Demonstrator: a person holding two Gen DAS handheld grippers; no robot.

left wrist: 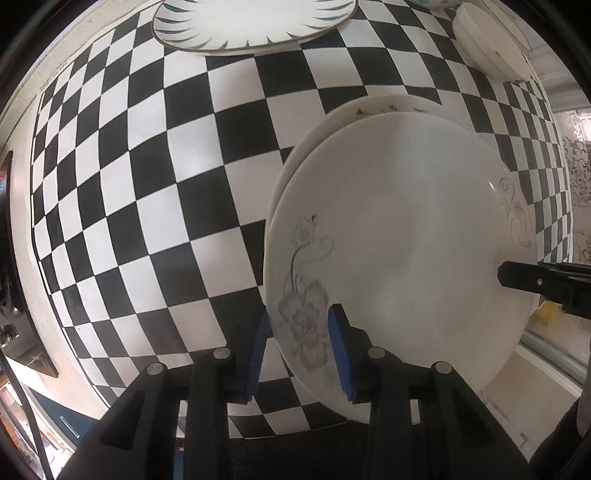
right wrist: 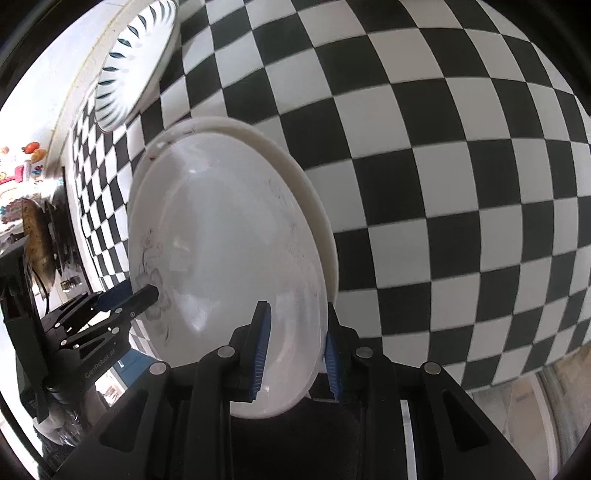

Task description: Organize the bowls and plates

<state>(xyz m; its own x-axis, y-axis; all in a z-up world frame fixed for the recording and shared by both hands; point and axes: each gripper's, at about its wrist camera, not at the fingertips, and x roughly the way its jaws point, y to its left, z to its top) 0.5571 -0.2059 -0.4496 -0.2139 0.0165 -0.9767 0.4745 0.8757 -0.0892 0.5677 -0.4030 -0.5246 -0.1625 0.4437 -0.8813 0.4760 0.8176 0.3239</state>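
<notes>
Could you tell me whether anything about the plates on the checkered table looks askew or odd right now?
Yes: the grey-flower plate, gripped at opposite rims by the left gripper and right gripper, sits off-centre over the plate beneath, whose rim shows along one side only. The white bowl lies tilted near the table edge.

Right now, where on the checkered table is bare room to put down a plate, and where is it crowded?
Free: the wide checkered table left of the white flower-printed plate, below the blue-fringed plate; also the checks on its other side, in the right wrist view. Crowded: the far right corner, with the white round bowl, and the held plate above another plate.
</notes>
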